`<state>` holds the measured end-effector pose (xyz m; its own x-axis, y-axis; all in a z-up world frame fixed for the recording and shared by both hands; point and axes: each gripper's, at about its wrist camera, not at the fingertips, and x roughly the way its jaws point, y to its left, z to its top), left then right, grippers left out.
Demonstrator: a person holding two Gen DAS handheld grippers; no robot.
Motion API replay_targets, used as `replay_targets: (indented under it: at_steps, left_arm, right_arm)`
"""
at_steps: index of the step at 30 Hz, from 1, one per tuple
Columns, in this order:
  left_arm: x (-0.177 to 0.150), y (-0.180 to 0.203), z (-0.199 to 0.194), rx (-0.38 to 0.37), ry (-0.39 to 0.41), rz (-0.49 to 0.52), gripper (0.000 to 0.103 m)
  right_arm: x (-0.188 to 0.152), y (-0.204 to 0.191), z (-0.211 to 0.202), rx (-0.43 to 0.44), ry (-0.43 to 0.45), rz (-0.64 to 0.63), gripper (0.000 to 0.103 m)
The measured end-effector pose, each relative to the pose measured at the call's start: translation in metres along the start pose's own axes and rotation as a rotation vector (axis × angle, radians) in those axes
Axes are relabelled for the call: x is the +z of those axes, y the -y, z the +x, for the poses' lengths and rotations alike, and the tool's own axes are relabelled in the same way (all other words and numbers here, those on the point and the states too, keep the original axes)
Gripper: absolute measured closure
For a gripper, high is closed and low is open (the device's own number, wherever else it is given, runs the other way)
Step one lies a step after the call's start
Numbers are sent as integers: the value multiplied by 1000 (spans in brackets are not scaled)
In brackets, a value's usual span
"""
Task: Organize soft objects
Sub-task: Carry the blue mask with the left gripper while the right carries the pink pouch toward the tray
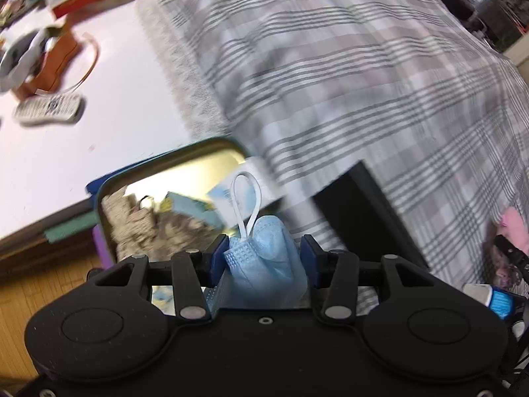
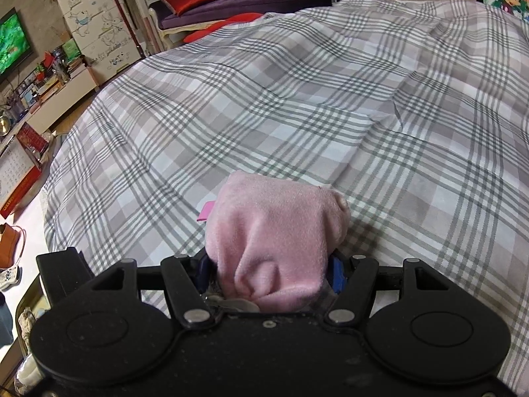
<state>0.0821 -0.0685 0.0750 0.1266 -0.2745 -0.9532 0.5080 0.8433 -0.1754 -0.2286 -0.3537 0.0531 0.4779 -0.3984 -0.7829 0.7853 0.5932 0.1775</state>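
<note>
The left hand-held gripper (image 1: 264, 254) is closed on a crumpled blue face mask (image 1: 264, 264), held above the plaid-covered bed's (image 1: 347, 76) edge near an open tin (image 1: 172, 168). The right hand-held gripper (image 2: 269, 273) clamps a pink plush cloth (image 2: 274, 231) over the bed's near edge.

Two claws show, one (image 1: 264, 258) in the left view and one (image 2: 271, 271) in the right. There is one blue mask (image 1: 264, 264), one pink cloth (image 2: 277, 231) and one tin (image 1: 172, 198). One remote (image 1: 48, 107) lies on one desk (image 1: 115, 115), beside one plaid bed (image 2: 297, 99).
</note>
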Motion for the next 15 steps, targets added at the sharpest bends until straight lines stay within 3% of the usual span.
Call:
replay_targets:
  at_steps: [10,15]
  left_arm:
    - [0,-62,-6,22,69,-92,56]
    - [0,-78,-10,-59,78,-130,56]
  right_arm:
    - [-4,-33,-9,-6,42,-72,39]
    - [-8,-67,-16,4,25,-110,39]
